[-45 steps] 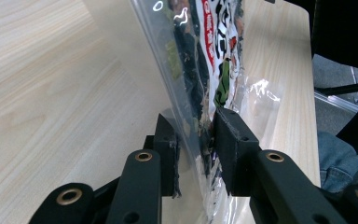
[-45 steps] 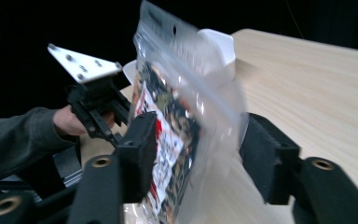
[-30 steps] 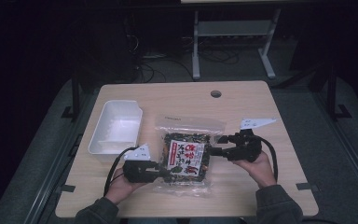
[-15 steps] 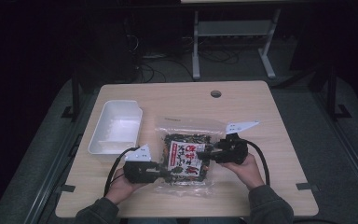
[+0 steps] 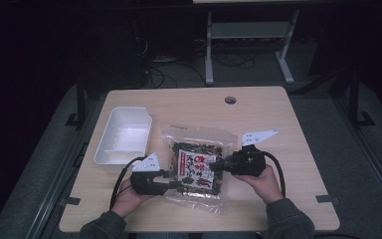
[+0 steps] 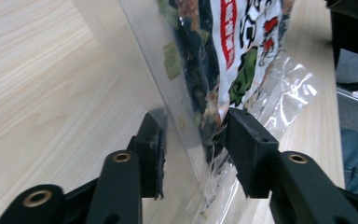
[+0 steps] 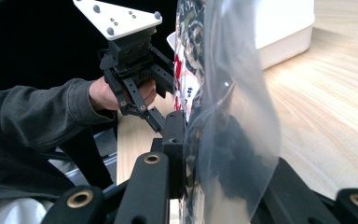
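Item: clear plastic snack bag [image 5: 197, 167] with a printed red-and-white label, dark green dried contents showing through the film.
Location: middle of the bench [image 5: 288, 129], just beside the white tray [image 5: 124, 137]; both gripper views show it raised on edge between the two grippers.
Left gripper [image 5: 165, 183]: jaws have just been opening; they straddle the bag's near-left edge, the far pad [image 6: 247, 140] touching the film, the other pad [image 6: 151, 149] standing clear with a gap. Released, not clamping.
Right gripper [image 5: 218, 165]: jaws have just been closing on the bag's right edge; the film is bunched between the pads [image 7: 175, 135], so it reads as grasping the bag.
Weight: judged light; contents loose and flaky.
Stiffness: soft, floppy film; it will likely sag and fold away from a single hold.
Surface: glossy, probably slippery under hard pads.
Fragility: contents likely crush if pinched through the filled middle.
Best hold: the flat sealed margin or an empty corner, pinched firmly, with the second gripper on the opposite edge.
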Tool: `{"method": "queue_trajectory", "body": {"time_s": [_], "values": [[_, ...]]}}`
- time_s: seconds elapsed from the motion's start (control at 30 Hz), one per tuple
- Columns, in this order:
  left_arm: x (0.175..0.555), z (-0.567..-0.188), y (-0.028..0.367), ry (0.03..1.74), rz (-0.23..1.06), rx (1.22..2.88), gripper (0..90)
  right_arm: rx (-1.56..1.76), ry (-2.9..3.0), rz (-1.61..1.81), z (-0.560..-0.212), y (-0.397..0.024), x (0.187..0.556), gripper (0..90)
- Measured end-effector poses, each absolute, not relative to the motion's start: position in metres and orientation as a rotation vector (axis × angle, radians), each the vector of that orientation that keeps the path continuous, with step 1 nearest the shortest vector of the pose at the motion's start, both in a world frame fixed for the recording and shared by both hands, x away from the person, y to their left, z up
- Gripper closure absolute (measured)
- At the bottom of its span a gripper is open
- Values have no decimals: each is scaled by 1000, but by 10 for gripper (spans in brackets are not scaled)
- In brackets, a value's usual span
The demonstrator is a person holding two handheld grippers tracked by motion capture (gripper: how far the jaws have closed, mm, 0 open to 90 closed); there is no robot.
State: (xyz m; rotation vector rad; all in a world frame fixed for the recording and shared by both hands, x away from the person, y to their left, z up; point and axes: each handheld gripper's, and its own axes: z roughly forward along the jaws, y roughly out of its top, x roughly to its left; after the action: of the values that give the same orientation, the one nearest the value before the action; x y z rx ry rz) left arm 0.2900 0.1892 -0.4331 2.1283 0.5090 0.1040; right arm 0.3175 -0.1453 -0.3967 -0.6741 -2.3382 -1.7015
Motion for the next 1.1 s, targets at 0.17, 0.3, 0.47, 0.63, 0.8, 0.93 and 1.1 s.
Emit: {"method": "queue_trajectory", "body": {"time_s": [0.17, 0.3, 0.47, 0.63, 0.8, 0.93, 1.1], "values": [[290, -432, 193, 532, 136, 2115, 511, -726, -2375, -1728, -390, -150, 314, 752], [289, -431, 196, 537, 143, 2113, 497, -769, -2373, -1752, -387, -156, 313, 752], [285, -431, 195, 531, 176, 2142, 469, -857, -2383, -1777, -382, -166, 313, 752], [276, -431, 196, 515, 217, 2195, 430, -958, -2413, -1802, -375, -173, 312, 753], [269, -430, 199, 511, 249, 2224, 389, -1058, -2434, -1808, -370, -174, 313, 753], [265, -428, 202, 509, 264, 2227, 370, -1121, -2437, -1824, -363, -172, 317, 753], [261, -428, 205, 506, 286, 2238, 341, -1183, -2463, -1836, -351, -164, 322, 752]]}}
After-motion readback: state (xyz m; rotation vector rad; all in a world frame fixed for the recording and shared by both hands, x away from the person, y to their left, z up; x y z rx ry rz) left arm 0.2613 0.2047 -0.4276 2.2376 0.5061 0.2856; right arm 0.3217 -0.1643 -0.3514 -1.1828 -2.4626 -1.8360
